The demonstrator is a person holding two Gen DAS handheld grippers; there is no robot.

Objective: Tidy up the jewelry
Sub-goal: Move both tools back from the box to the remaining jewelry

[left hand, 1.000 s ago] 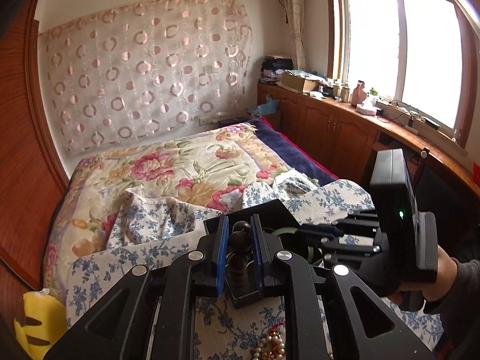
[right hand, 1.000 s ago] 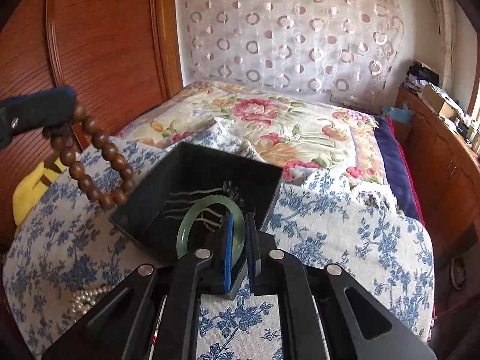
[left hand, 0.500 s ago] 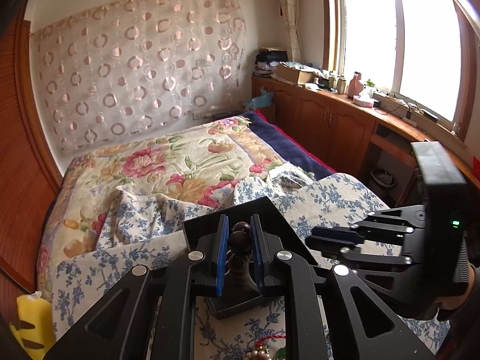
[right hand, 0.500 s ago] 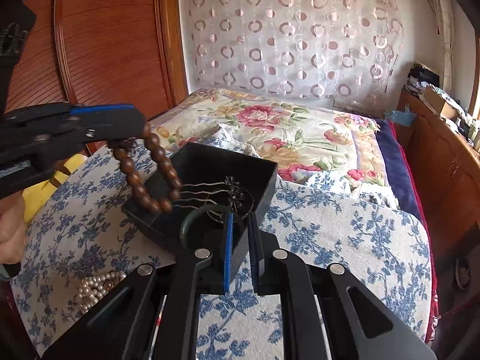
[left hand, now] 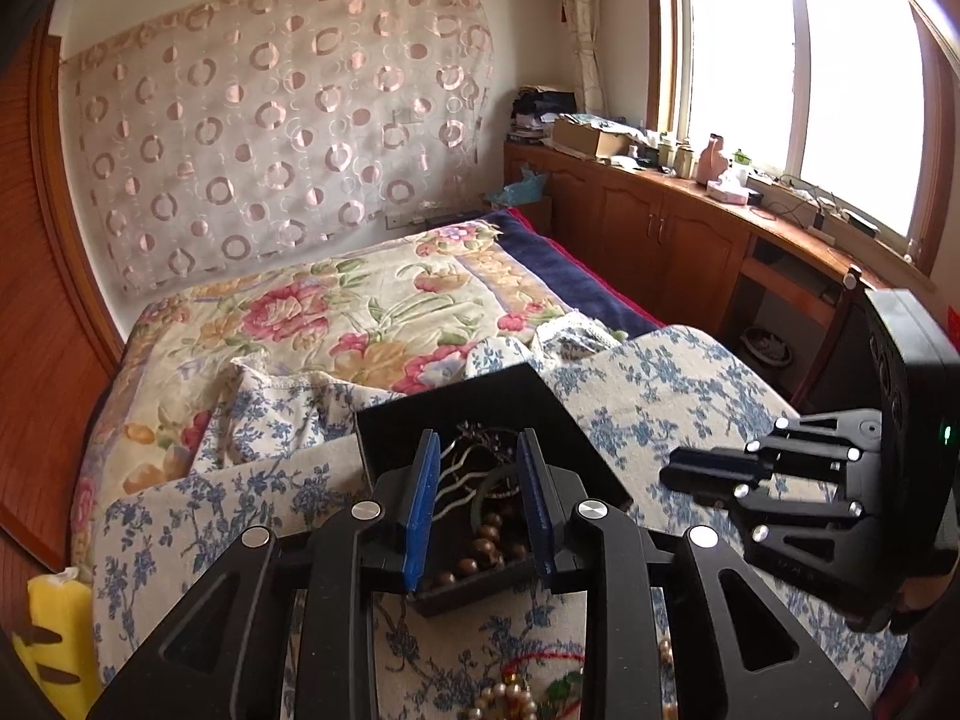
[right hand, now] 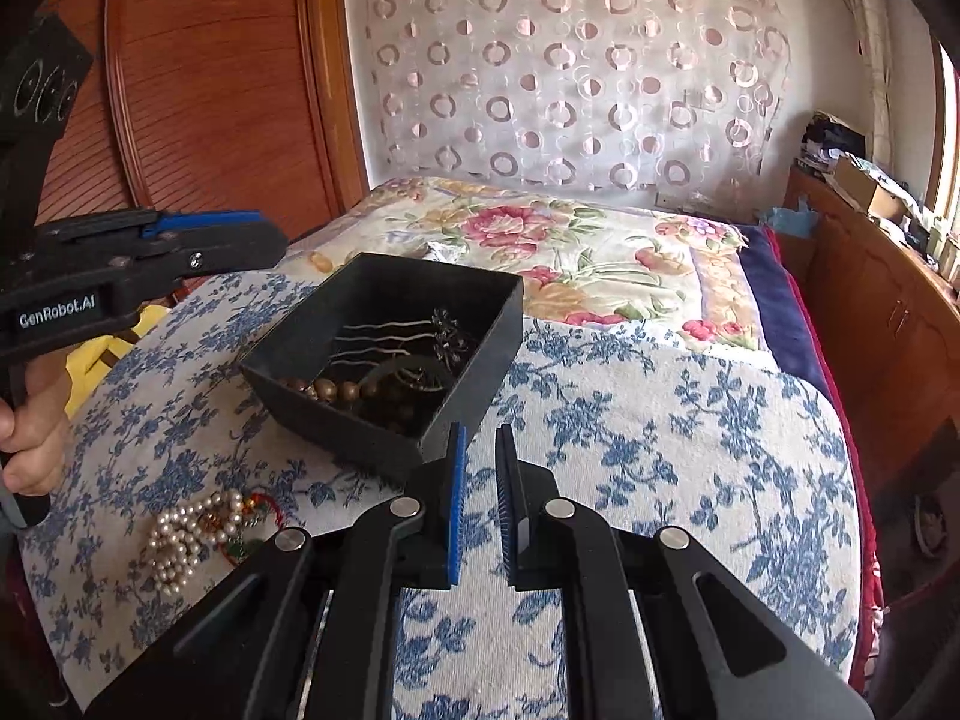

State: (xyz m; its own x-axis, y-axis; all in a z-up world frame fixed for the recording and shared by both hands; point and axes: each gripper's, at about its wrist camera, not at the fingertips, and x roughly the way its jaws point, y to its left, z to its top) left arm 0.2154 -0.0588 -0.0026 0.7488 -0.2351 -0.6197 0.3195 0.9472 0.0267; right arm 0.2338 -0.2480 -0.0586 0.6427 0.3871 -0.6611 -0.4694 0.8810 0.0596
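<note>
The bed [right hand: 690, 420], under a blue-flowered cover, is soft footing for the black box [right hand: 384, 360], and that is the biggest risk: the box sits on padding, so a nudge at its rim could tip it and spill what it holds. Inside the box lie the wooden beads [left hand: 480, 546], a green bangle [left hand: 486, 489] and some hairpins [right hand: 384, 330]; the beads are heaped against the box's near wall, so a catch there could drag them back out.

The left gripper [left hand: 477, 507] hangs just over the box with its jaws parted, having just been opening; nothing is pinched between its pads, and the beads lie loose below them. Dropping lower would likely strike the rim.

The right gripper [right hand: 477, 501] is at the box's near corner, jaws almost together and empty. Its fingertip is close to that corner, and a sideways slip could shove the box.

The pearls [right hand: 192, 531] lie outside the box, well to its near left, tangled with a red cord [right hand: 264, 510]. Lifting one could bring the other along.
</note>
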